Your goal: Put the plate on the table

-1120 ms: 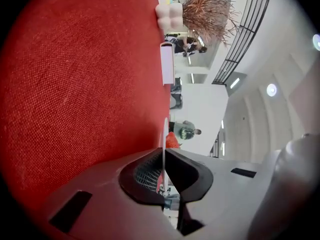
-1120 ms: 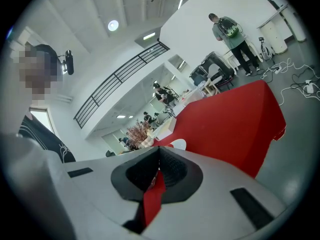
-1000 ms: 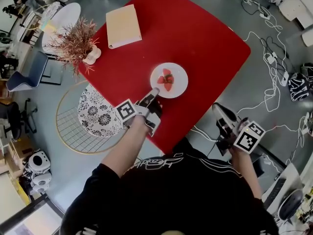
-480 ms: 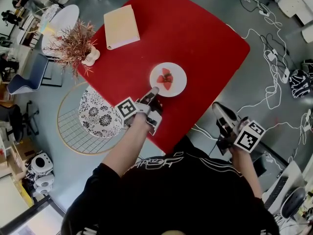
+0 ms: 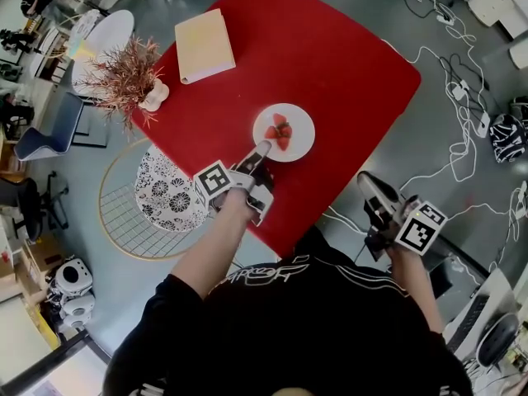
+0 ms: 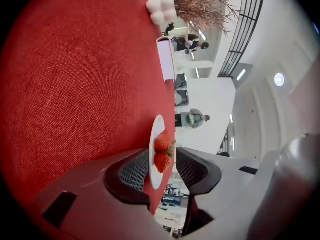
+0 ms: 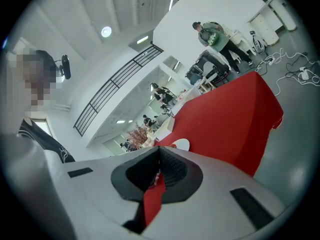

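Left gripper [image 6: 162, 166]: jaws have just opened and straddle the rim of the plate [image 5: 299, 122], pads off it. The plate, bearing strawberries [image 5: 282, 133], lies flat near the table's [image 5: 330, 56] near edge; placement appears complete. Right gripper [image 7: 159, 169]: clenched, empty.

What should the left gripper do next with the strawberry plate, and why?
Probably draw the left gripper straight back. The plate already rests on the red table, and the jaws have just been opening, with its rim between them.
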`<state>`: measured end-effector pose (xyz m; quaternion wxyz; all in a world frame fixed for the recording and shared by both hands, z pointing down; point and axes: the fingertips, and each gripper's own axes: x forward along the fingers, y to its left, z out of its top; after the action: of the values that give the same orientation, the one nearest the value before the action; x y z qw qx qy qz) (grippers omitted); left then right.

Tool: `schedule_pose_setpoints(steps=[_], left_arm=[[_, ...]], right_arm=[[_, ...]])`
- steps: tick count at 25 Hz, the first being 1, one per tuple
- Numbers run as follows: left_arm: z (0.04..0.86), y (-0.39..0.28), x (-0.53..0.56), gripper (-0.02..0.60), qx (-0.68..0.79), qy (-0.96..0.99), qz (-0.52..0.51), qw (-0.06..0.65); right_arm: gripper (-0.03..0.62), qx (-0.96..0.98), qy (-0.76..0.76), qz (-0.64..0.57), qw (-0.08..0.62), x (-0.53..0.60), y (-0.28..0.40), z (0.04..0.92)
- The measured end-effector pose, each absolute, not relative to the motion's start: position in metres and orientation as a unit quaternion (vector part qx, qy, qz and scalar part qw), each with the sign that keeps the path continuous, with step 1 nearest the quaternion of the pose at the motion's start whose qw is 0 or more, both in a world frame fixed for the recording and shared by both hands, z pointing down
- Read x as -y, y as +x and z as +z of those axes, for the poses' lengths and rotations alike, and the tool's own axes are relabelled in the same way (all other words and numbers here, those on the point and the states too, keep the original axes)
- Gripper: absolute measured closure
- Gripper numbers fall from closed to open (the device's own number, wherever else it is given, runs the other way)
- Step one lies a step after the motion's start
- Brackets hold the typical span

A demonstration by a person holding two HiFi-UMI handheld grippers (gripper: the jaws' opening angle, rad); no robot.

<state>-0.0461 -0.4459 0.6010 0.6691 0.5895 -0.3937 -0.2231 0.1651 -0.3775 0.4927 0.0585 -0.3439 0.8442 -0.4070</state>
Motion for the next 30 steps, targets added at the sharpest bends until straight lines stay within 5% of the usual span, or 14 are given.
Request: schedule_pose_setpoints(steps=[17, 30], left_arm=[[0.588, -0.031, 0.441, 0.330, 0.408, 0.729, -0.041, 0.549], [0.599, -0.024, 0.413, 0.327, 0.383, 0.801, 0.147, 0.435]], right_arm=[[0.586, -0.840, -0.331, -0.424, 0.066, 0.368, 0.163, 0.493], [0.586, -0.845, -0.314, -0.427, 0.067, 0.361, 0.145, 0.493]])
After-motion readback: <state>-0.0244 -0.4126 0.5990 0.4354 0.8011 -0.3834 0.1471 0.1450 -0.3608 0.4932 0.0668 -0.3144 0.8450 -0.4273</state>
